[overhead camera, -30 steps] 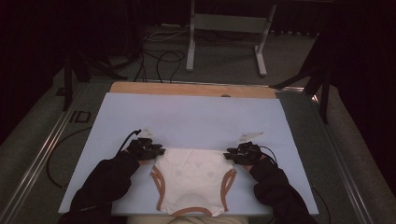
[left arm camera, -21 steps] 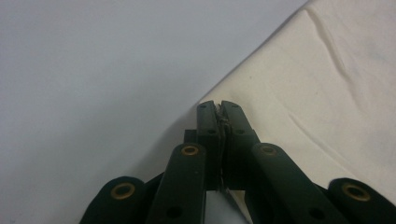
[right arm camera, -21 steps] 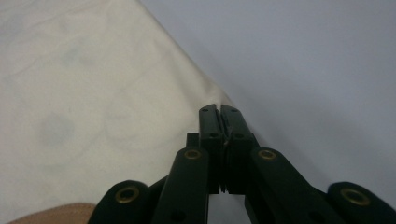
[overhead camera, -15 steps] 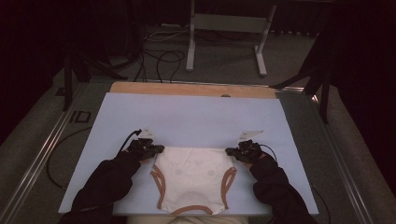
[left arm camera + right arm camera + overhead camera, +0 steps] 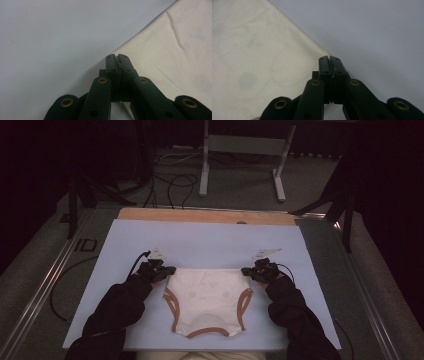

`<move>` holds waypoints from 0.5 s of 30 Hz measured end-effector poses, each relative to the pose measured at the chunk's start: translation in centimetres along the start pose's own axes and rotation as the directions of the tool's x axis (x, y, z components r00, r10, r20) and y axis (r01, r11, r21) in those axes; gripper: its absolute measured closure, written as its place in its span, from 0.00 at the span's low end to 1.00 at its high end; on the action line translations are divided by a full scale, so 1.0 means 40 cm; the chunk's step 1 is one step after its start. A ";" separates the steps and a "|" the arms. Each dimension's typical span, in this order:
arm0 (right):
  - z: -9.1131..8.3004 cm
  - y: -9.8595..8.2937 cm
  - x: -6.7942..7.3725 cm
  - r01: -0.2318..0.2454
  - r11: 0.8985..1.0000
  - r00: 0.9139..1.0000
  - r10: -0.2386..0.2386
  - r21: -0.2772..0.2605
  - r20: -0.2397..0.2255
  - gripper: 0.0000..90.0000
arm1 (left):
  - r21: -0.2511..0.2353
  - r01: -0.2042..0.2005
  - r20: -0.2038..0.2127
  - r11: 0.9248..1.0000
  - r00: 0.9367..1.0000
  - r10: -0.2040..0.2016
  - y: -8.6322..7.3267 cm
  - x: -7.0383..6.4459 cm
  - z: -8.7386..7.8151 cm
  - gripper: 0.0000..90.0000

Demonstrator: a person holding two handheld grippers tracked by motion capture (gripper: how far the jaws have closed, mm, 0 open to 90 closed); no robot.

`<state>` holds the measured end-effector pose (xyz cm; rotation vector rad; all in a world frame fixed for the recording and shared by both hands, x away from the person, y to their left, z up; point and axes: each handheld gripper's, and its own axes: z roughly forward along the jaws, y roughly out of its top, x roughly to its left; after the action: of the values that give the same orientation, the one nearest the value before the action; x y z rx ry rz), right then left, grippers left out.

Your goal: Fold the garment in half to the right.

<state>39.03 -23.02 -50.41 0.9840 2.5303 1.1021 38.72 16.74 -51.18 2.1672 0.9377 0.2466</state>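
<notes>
Black sleeves are worn on both forearms. The left tongs [image 5: 169, 269] and right tongs [image 5: 246, 271] are built of black links, studded with brass-ringed holes and small screws. Each is topped by a grey three-cornered plate and trailed by a black cable.

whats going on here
A person is working on a small cream garment with brown trim that lies flat on a pale blue mat. The left gripper is shut on its far left corner and the right gripper on its far right corner. In both gripper views the jaws are pressed together at the cloth's edge.
</notes>
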 end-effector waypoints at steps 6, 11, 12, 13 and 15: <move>0.016 0.023 -0.026 -0.012 1.000 1.000 0.012 0.005 0.022 0.99 | -0.014 0.000 -0.025 1.000 1.000 0.000 0.017 0.016 0.012 1.00; 0.033 0.039 -0.048 -0.025 1.000 0.999 0.025 0.007 0.030 0.99 | -0.024 0.018 -0.047 1.000 0.999 -0.019 0.034 0.028 0.024 0.99; 0.036 0.040 -0.052 -0.031 0.999 0.999 0.031 0.008 0.032 0.99 | -0.025 0.022 -0.046 0.999 0.999 -0.023 0.038 0.031 0.027 0.99; 0.040 0.041 -0.056 -0.033 0.999 0.999 0.032 0.008 0.036 0.99 | -0.024 0.022 -0.049 0.999 0.999 -0.023 0.042 0.034 0.030 0.99; 0.043 0.041 -0.061 -0.038 0.999 0.998 0.038 0.010 0.040 0.99 | -0.029 0.027 -0.049 0.999 0.998 -0.029 0.044 0.036 0.033 0.99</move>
<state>42.44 -22.81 -50.60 1.0504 2.4986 1.0696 41.27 16.20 -51.01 2.1293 0.9857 0.2988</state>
